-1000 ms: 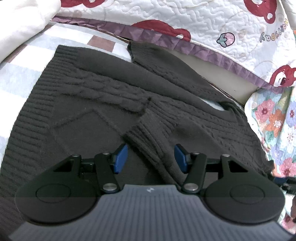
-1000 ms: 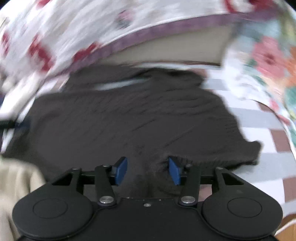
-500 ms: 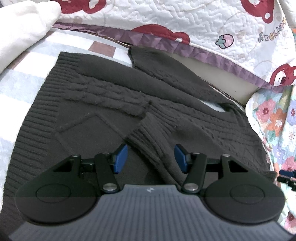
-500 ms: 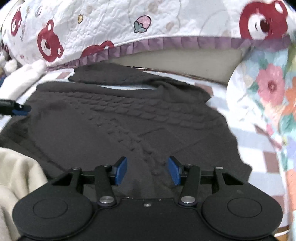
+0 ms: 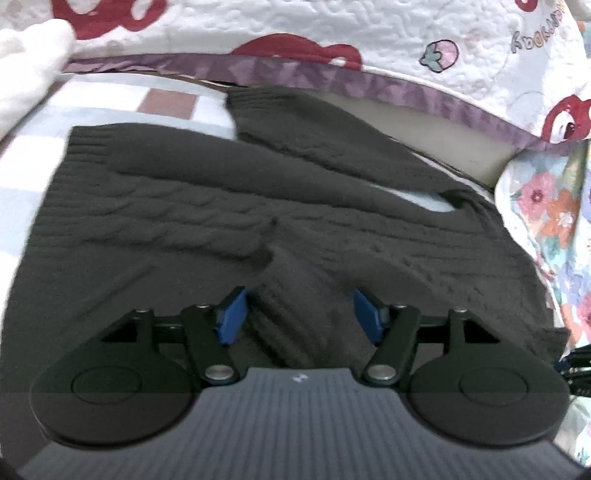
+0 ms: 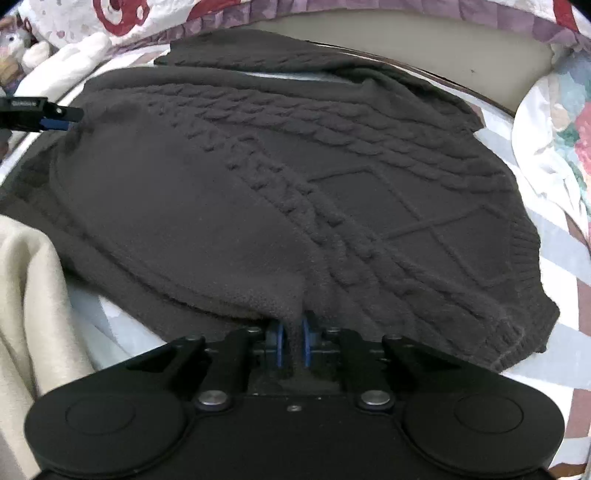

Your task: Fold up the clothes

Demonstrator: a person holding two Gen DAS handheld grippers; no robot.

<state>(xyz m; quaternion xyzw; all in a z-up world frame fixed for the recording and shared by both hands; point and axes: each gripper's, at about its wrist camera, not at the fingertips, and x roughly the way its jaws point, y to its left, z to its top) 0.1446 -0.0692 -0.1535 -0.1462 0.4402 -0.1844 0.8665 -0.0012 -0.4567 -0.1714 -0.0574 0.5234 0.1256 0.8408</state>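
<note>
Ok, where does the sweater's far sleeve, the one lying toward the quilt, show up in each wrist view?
Left wrist: the far sleeve runs across the upper middle, ribbed cuff at its left end, just below the quilt's purple border.
Right wrist: the far sleeve lies along the top centre, beyond the sweater's cable-knit body.
Shared landmark: the purple border edges the top in both views.

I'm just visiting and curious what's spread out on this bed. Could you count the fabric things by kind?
Dark cable-knit sweater: 1
Bear-print quilt: 1
Floral fabric: 1
Cream cloth: 1
Checked bed sheet: 1
Total: 5
</note>
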